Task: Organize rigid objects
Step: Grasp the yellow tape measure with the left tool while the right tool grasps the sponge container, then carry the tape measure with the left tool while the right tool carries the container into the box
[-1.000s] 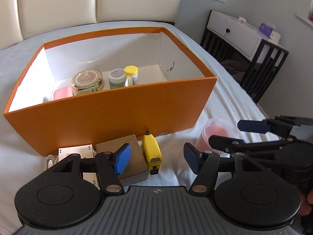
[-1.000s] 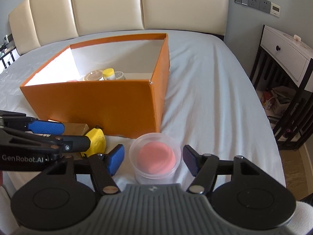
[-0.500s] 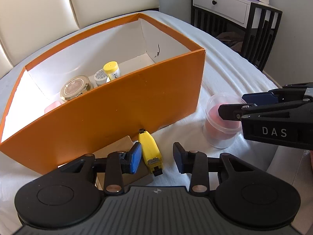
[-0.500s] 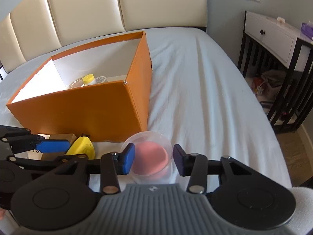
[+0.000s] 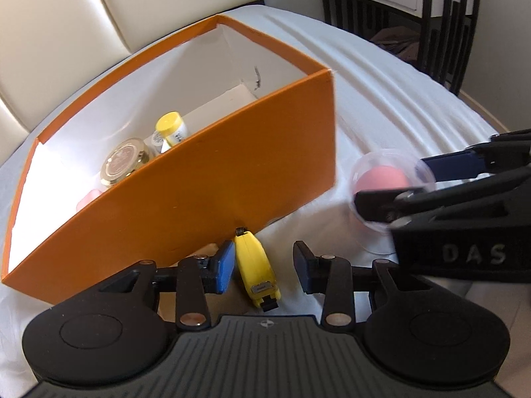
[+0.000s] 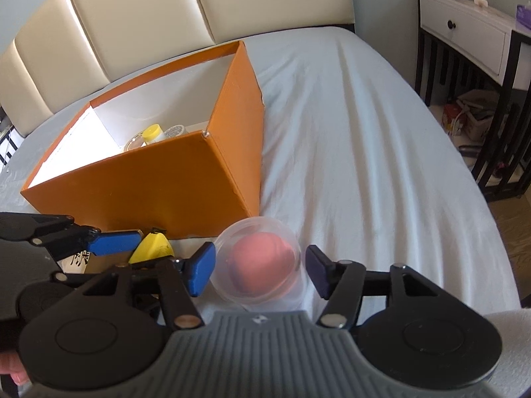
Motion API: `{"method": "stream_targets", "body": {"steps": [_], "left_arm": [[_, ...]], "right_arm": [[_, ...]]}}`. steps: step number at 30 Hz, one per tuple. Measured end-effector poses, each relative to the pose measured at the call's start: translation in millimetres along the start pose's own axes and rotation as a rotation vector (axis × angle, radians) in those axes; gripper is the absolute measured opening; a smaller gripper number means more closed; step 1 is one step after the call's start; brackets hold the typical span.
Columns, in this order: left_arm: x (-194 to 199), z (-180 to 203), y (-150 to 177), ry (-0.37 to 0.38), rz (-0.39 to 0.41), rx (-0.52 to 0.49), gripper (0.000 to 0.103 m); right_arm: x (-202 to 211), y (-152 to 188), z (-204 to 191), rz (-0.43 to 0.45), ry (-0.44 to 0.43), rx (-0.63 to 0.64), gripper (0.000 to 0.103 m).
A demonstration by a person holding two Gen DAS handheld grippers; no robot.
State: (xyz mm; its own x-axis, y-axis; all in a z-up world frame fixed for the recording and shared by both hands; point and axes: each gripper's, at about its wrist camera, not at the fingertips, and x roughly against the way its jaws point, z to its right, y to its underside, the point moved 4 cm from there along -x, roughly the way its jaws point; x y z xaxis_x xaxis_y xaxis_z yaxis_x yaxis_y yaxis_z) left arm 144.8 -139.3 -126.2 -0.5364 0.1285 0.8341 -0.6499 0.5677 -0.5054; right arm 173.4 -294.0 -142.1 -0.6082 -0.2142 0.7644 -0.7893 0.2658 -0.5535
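An orange box (image 5: 212, 179) stands on the bed and holds a gold-lidded jar (image 5: 124, 162), a yellow-capped bottle (image 5: 171, 127) and a pink item. In front of it lies a yellow tape measure (image 5: 255, 270) between the fingers of my open left gripper (image 5: 264, 268), which is not closed on it. My right gripper (image 6: 260, 270) is open, its fingers on either side of a clear tub with pink contents (image 6: 260, 262) by the box's near right corner. The tub (image 5: 381, 182) and the right gripper (image 5: 398, 182) also show in the left wrist view.
A brown flat box (image 5: 205, 301) lies under the left gripper beside the tape measure. A printed card (image 6: 78, 260) lies left of it. A padded headboard (image 6: 166, 16) is behind the box. A white-and-black side table (image 6: 474, 43) stands right of the bed.
Both grippers moved forward and lower. The left fingers now straddle the tape measure. The right fingers have opened wider around the clear tub.
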Motion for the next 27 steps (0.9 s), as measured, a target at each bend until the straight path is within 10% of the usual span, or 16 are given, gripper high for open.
{"method": "stream_targets", "body": {"steps": [27], "left_arm": [[-3.7,-15.3,9.3,-0.003,0.017,0.210,0.022]], "right_arm": [[0.6,5.3,-1.8,0.019,0.013,0.011,0.064]]}}
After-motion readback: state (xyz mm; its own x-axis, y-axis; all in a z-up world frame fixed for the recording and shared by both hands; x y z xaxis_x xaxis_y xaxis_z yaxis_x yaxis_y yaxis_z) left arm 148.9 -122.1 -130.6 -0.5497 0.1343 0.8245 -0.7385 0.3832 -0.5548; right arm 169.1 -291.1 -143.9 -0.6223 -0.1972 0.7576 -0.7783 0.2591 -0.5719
